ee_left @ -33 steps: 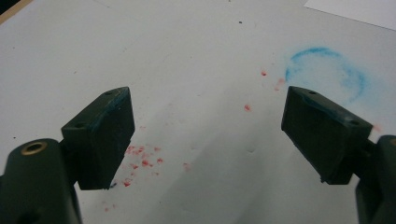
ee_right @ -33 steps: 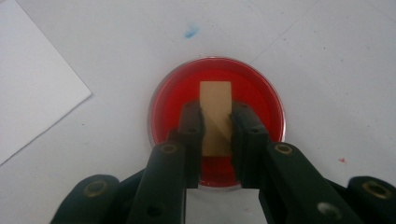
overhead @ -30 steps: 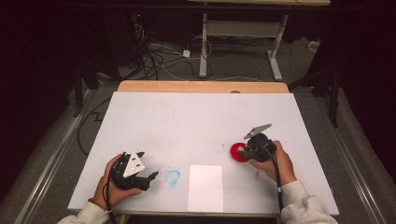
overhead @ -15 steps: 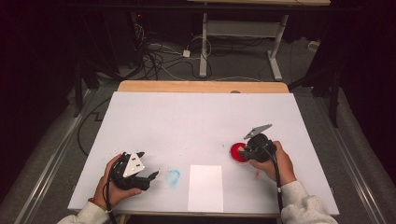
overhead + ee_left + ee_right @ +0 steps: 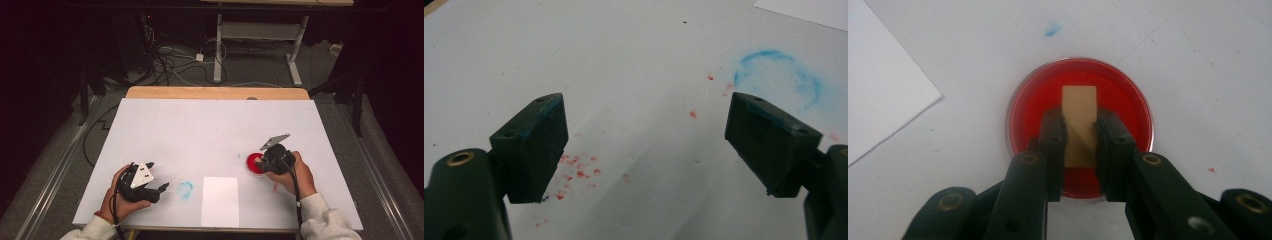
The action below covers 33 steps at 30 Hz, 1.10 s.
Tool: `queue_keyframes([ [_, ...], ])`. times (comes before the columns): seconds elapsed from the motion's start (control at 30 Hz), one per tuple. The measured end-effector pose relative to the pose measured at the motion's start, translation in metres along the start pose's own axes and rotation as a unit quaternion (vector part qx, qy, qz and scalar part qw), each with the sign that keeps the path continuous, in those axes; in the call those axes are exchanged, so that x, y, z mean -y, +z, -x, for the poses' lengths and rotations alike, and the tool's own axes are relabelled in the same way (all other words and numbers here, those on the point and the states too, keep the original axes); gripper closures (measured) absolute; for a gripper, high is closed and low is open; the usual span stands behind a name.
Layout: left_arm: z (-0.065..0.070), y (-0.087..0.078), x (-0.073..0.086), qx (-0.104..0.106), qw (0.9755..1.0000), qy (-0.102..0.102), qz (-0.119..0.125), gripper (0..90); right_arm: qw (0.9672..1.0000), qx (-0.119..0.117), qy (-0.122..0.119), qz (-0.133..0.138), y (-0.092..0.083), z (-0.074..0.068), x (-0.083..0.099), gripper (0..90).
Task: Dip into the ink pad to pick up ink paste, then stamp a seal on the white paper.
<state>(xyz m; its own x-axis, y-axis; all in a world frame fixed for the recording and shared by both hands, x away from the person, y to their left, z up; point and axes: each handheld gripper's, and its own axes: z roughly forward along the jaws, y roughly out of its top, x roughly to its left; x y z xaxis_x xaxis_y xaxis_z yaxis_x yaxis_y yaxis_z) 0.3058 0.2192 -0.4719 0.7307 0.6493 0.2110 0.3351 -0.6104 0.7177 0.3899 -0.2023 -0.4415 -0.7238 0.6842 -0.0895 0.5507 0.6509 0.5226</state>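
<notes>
The right tool (image 5: 1080,137) is pinched shut on a small tan block (image 5: 1079,117), held over a shallow red dish (image 5: 1023,115) on the white surface (image 5: 200,130). The block looks light and stiff, probably wet underneath, so its side faces seem the safe grip. The left tool (image 5: 644,145) rests gaping and empty beside a blue ring stain (image 5: 779,75). A paper sheet (image 5: 220,200) lies between them, with plenty of bare room beyond.

Paper sheet (image 5: 220,201) at near table (image 5: 210,130) edge — dish (image 5: 255,164) to its right, ring stain (image 5: 185,189) left.
</notes>
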Motion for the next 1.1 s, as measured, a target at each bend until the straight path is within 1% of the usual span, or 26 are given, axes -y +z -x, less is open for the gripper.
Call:
queue_keyframes([
  [0.03,0.000,0.000,-0.001,-0.003,1.0000,0.006,0.002,16.9,1.0000,0.003,-0.001,0.000,0.000,-0.001,0.000,76.1],
  [0.07,0.000,0.000,-0.001,-0.004,1.0000,0.008,0.001,16.9,1.0000,0.003,-0.002,0.000,0.000,-0.001,0.000,76.1],
  [0.2,0.000,-0.001,0.000,-0.003,1.0000,0.005,0.002,16.9,1.0000,-0.004,0.001,0.003,0.000,0.001,0.001,76.1],
  [0.33,0.000,-0.001,0.000,-0.002,1.0000,0.006,0.002,16.9,1.0000,0.000,0.000,0.000,0.000,0.000,0.000,76.1],
  [0.37,0.000,-0.001,0.000,0.001,1.0000,0.001,-0.001,16.9,1.0000,0.000,0.000,0.000,0.000,0.000,0.000,76.0],
  [0.4,0.000,-0.001,0.000,0.002,1.0000,0.000,0.000,16.9,1.0000,0.000,0.001,0.001,0.000,0.000,0.000,76.0],
  [0.43,-0.001,-0.001,0.000,-0.001,1.0000,0.004,0.002,16.9,1.0000,0.000,0.000,0.003,0.000,0.000,0.000,76.0],
  [0.63,0.000,-0.001,0.000,-0.003,1.0000,0.007,0.001,16.9,0.9999,0.003,-0.007,0.007,-0.002,-0.001,0.000,76.0],
  [0.73,-0.001,-0.001,-0.001,-0.004,1.0000,0.005,0.003,16.9,0.9998,-0.002,-0.004,0.018,-0.005,0.000,0.000,76.0],
  [0.8,-0.001,-0.001,0.000,-0.004,1.0000,0.005,0.001,16.9,0.9997,0.001,-0.006,0.024,-0.008,0.001,-0.001,75.9],
  [0.87,-0.001,-0.001,0.001,-0.004,1.0000,0.003,0.000,16.9,0.9996,-0.001,-0.007,0.027,-0.011,0.001,-0.002,75.9],
  [0.97,-0.001,-0.001,0.001,-0.005,1.0000,0.006,-0.003,16.9,0.9994,0.000,-0.005,0.035,-0.017,0.001,-0.002,75.9],
  [1.1,0.000,-0.002,0.001,-0.006,0.9999,0.008,-0.001,16.9,0.9985,0.001,-0.003,0.055,-0.025,0.003,-0.002,75.9],
])
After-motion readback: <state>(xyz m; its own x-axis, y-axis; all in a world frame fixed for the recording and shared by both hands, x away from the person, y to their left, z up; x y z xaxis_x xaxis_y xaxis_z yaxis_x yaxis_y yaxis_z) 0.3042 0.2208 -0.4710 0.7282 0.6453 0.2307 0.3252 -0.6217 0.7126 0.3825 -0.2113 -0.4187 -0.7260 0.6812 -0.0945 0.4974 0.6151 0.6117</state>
